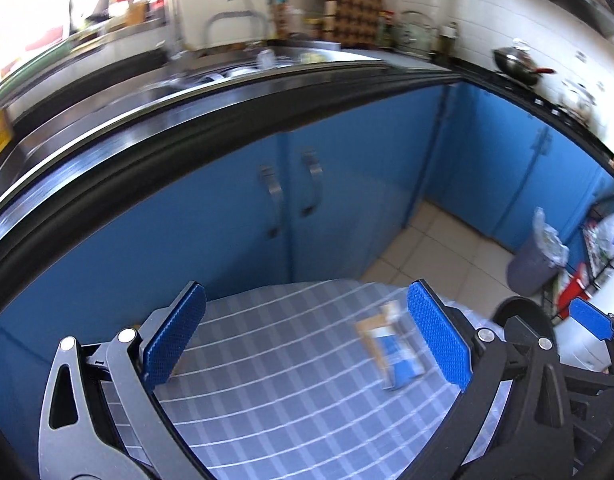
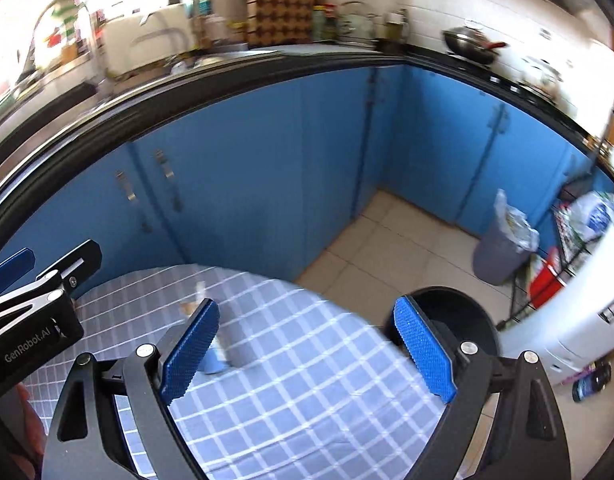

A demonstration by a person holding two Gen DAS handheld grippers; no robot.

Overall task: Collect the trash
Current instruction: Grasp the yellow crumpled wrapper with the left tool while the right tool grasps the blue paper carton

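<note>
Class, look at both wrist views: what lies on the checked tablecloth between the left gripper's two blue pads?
In the left wrist view, a blue-and-tan wrapper lies on the checked tablecloth, near one pad of the open left gripper; otherwise bare cloth.

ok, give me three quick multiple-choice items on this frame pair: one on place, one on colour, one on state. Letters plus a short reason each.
1. Where does the blue-and-brown paper packet lie?
A. on the checked tablecloth
B. on the floor
C. in the sink

2. What colour are the cabinet doors under the counter?
A. white
B. blue
C. grey

3. How does the right gripper stand?
A. shut on the packet
B. shut, empty
C. open, empty

Answers:
1 A, the packet rests on the cloth between the left gripper's fingers.
2 B, the doors are plain blue in both views.
3 C, its pads stand wide apart with only cloth showing between them.
</note>
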